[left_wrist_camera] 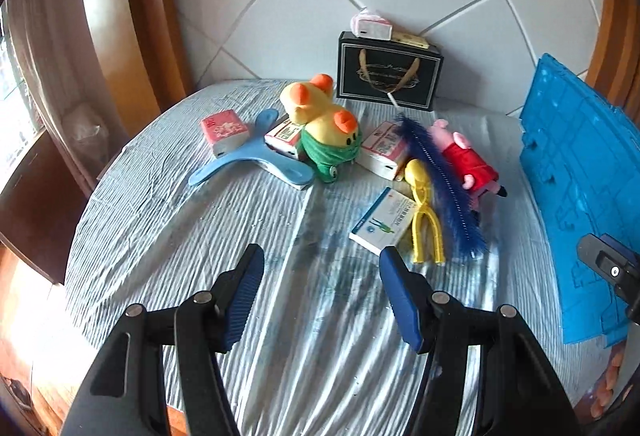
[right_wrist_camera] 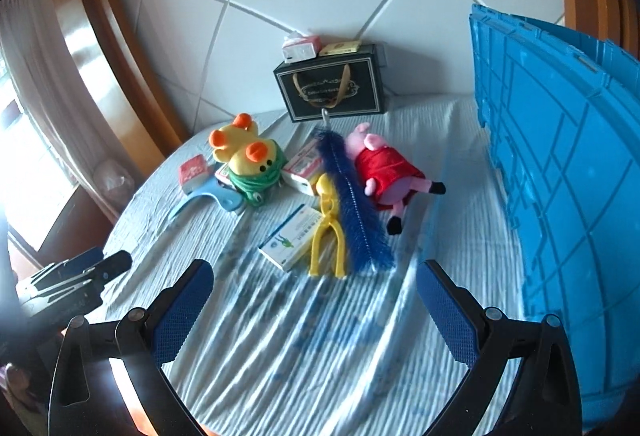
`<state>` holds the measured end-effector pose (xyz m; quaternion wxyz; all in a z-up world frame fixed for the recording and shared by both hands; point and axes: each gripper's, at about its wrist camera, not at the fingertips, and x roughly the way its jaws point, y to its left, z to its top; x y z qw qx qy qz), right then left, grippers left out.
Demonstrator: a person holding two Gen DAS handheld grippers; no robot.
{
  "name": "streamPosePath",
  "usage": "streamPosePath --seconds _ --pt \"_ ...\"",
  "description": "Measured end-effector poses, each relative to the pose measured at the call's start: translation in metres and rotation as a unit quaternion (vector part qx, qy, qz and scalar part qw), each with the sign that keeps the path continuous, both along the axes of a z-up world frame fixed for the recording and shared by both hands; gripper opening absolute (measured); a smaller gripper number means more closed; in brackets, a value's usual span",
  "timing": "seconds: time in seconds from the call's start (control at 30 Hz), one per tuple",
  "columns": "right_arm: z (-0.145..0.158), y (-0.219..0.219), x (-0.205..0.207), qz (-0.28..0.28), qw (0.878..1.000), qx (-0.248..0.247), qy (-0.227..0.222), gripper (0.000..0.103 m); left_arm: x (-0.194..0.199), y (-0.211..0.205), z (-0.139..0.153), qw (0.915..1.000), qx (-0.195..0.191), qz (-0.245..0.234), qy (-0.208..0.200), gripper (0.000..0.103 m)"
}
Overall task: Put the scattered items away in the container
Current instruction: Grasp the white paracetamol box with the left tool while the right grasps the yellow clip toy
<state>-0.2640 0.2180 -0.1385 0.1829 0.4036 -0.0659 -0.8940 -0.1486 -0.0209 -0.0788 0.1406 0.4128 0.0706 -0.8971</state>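
Scattered items lie on the striped cloth: a yellow duck plush [left_wrist_camera: 320, 124] [right_wrist_camera: 252, 160], a pink pig plush in red [left_wrist_camera: 468, 156] [right_wrist_camera: 384, 172], a blue bristle brush [left_wrist_camera: 444, 188] [right_wrist_camera: 352, 204], yellow tongs [left_wrist_camera: 424, 212] [right_wrist_camera: 328, 232], a white medicine box [left_wrist_camera: 380, 220] [right_wrist_camera: 290, 238], a light blue boomerang-shaped piece [left_wrist_camera: 256, 156] and small red-and-white boxes [left_wrist_camera: 224, 130]. The blue crate [left_wrist_camera: 580, 176] [right_wrist_camera: 560, 156] stands at the right. My left gripper [left_wrist_camera: 322, 260] and right gripper [right_wrist_camera: 316, 272] are both open and empty, just short of the items.
A black gift bag [left_wrist_camera: 388, 72] [right_wrist_camera: 332, 88] with small boxes on top leans against the tiled wall at the back. Wooden furniture [left_wrist_camera: 104, 36] curves along the left. The right gripper's body shows at the right edge of the left wrist view [left_wrist_camera: 612, 268].
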Motion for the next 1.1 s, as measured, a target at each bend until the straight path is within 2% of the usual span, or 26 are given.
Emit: streamPosePath --seconds 0.13,0.33,0.43,0.63,0.7,0.87,0.9,0.97,1.07,1.1 --pt "-0.017 -0.017 -0.019 -0.017 1.0 0.002 -0.021 0.103 -0.024 -0.028 -0.015 0.9997 0.013 -0.018 -0.013 0.059" --pt "-0.042 -0.048 -0.045 -0.051 0.998 0.011 -0.045 0.103 -0.069 -0.047 -0.041 0.9951 0.036 -0.088 -0.026 0.059" --pt "-0.063 -0.065 -0.064 -0.056 0.996 0.013 -0.069 0.097 -0.094 -0.047 -0.064 0.9915 0.043 -0.114 -0.045 0.059" --pt "-0.116 -0.081 -0.114 -0.044 0.993 0.018 -0.107 0.096 -0.14 -0.02 -0.125 0.9809 0.059 -0.158 -0.098 0.059" --pt "-0.133 -0.082 -0.128 -0.038 0.992 0.021 -0.119 0.091 -0.155 -0.008 -0.142 0.9778 0.061 -0.17 -0.106 0.059" --pt "-0.167 -0.071 -0.156 -0.043 0.989 0.02 -0.142 0.088 -0.188 0.022 -0.173 0.9672 0.079 -0.21 -0.12 0.059" --pt "-0.171 -0.067 -0.16 -0.045 0.988 0.019 -0.146 0.087 -0.194 0.028 -0.179 0.9646 0.078 -0.219 -0.125 0.059" --pt "-0.177 -0.062 -0.168 -0.049 0.987 0.015 -0.151 0.086 -0.2 0.04 -0.18 0.9648 0.042 -0.237 -0.107 0.059" --pt "-0.179 -0.058 -0.176 -0.055 0.987 0.014 -0.153 0.086 -0.216 0.053 -0.185 0.9628 0.017 -0.248 -0.106 0.075" --pt "-0.18 -0.057 -0.179 -0.058 0.986 0.013 -0.155 0.086 -0.225 0.055 -0.192 0.9619 0.016 -0.242 -0.126 0.075"
